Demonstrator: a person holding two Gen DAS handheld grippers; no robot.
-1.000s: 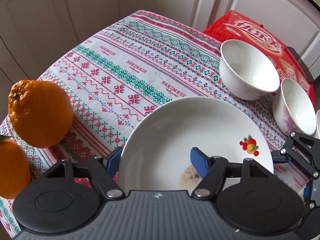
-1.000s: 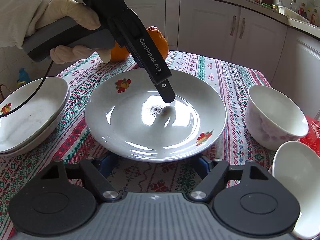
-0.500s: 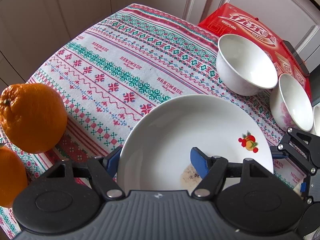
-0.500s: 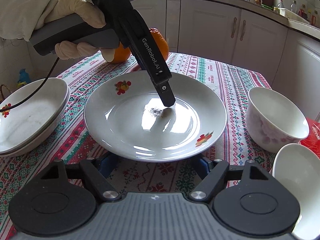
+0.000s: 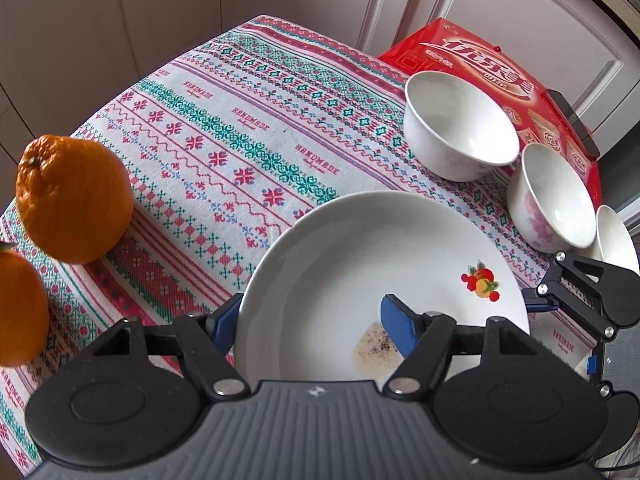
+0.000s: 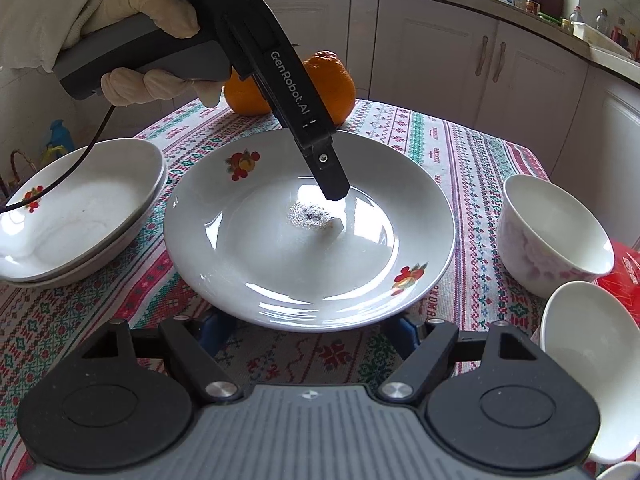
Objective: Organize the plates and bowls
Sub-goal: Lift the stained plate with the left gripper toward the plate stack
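Note:
A white plate (image 5: 360,260) with fruit motifs and a brown stain (image 5: 374,348) lies in the middle of the patterned tablecloth (image 5: 224,128). My left gripper (image 5: 310,316) straddles its near rim. One blue pad sits against the outside of the rim and the other rests inside, beside the stain, so the jaws hold the plate's wall. In the right wrist view a gloved hand (image 6: 152,20) tilts that gripper steeply down onto the plate (image 6: 260,248). My right gripper (image 6: 310,328) stands open, its fingertips hidden under the plate's near rim.
Two stacked plates (image 6: 80,216) sit to the left in the right wrist view. Three white bowls (image 5: 460,124) (image 5: 552,200) (image 5: 616,240) stand by a red box (image 5: 480,52). Two oranges (image 5: 76,200) (image 5: 20,308) lie near the table's edge. Cabinets surround the table.
The left gripper's handle has tipped a little higher over the plate while its fingertip stays on the same spot. The plate and the right gripper have not moved.

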